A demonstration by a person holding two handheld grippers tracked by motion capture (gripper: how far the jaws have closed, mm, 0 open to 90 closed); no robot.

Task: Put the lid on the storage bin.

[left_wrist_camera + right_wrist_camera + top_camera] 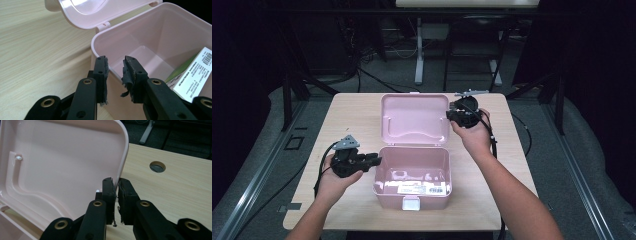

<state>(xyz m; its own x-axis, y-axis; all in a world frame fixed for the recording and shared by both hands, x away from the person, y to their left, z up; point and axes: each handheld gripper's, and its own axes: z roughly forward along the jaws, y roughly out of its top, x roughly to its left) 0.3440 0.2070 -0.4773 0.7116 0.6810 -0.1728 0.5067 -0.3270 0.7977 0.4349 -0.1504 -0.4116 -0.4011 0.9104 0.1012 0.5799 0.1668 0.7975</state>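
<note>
Grippers at pink box point(412, 172), mid-surface point(357, 112), lid point(414, 119) up.
Right gripper point(116, 185) pinched on lid's side edge, pads narrowly apart. Left gripper point(115, 65) part-open, straddling box's left wall at rim, pads not pressing; holding nothing.

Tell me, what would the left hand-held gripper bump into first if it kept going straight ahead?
Probably the pink box: the left hand-held gripper points at its near rim, with one jaw outside the wall and one over the inside.
</note>
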